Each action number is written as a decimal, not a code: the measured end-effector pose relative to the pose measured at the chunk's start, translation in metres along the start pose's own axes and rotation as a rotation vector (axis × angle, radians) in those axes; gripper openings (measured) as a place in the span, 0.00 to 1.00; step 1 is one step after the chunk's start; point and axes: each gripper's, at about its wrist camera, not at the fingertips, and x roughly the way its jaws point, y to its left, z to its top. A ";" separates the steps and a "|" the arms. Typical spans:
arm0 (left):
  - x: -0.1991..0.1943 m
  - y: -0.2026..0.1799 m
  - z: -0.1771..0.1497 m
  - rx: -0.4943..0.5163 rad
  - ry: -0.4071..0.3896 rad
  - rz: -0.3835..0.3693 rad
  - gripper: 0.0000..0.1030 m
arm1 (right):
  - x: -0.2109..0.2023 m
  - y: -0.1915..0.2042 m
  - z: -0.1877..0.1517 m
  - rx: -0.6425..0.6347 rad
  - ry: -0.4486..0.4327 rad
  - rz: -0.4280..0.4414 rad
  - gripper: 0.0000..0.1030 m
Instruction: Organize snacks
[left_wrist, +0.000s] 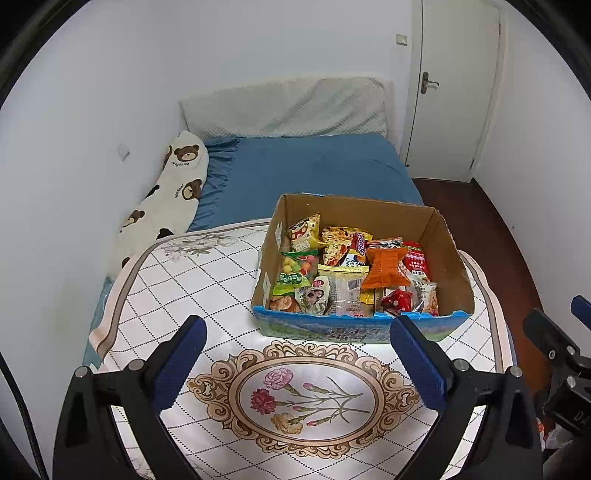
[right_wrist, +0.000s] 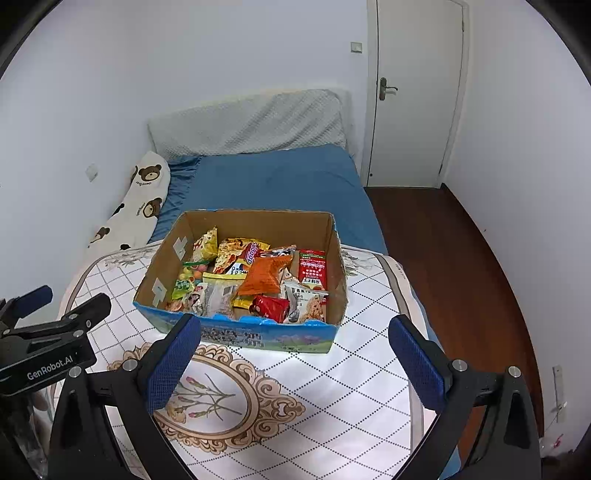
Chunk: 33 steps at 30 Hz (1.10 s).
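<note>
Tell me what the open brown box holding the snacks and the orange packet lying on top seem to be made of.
The open brown box looks like corrugated cardboard: matte tan inner walls, a ragged top rim, and a glossy blue-green printed outer face. The orange packet looks like thin plastic or foil film, judging by its crinkled, pinched surface; its sheen is weak, so which film I cannot tell. Both grippers hover open, short of the box.

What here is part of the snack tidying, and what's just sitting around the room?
Part of the job:
- cardboard box
- snack packets inside, such as the orange bag and red packet
- left gripper and right gripper, jaws open, empty

Just lying about:
- floral mat
- bear pillow
- blue bed
- door
</note>
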 end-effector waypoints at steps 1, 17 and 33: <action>0.001 0.000 0.001 -0.001 0.001 -0.001 0.99 | 0.001 0.000 0.001 0.001 0.001 -0.002 1.00; 0.004 -0.003 0.008 0.004 -0.009 -0.016 0.99 | 0.005 0.000 0.010 -0.003 -0.001 -0.011 1.00; 0.001 -0.004 0.005 0.009 -0.006 -0.024 0.99 | 0.005 0.000 0.011 -0.006 -0.004 -0.021 1.00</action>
